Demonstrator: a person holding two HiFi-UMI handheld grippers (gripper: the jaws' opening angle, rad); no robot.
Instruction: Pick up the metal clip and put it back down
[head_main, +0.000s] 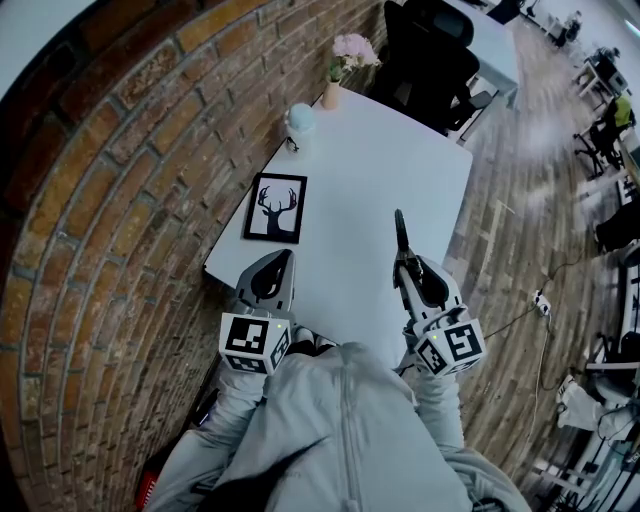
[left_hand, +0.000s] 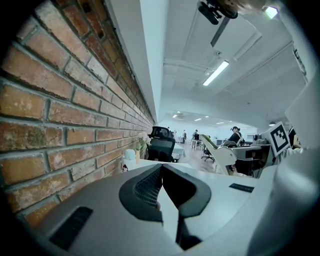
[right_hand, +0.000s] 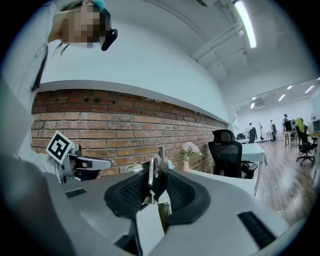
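Currently: right gripper (right_hand: 157, 181) jaws clamped on metal clip (right_hand: 151, 170), above table's (head_main: 400, 150) near edge; left gripper (left_hand: 161, 170) jaws together.

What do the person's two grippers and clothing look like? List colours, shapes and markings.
Both the left gripper and the right gripper have smooth light-grey shells with black, curved, mesh-textured pads. Each carries a cube with black-and-white square markers at its rear. The person wears a light-grey top with long sleeves.

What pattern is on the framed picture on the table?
The framed picture shows a black antlered deer head on white; clearest in the head view.
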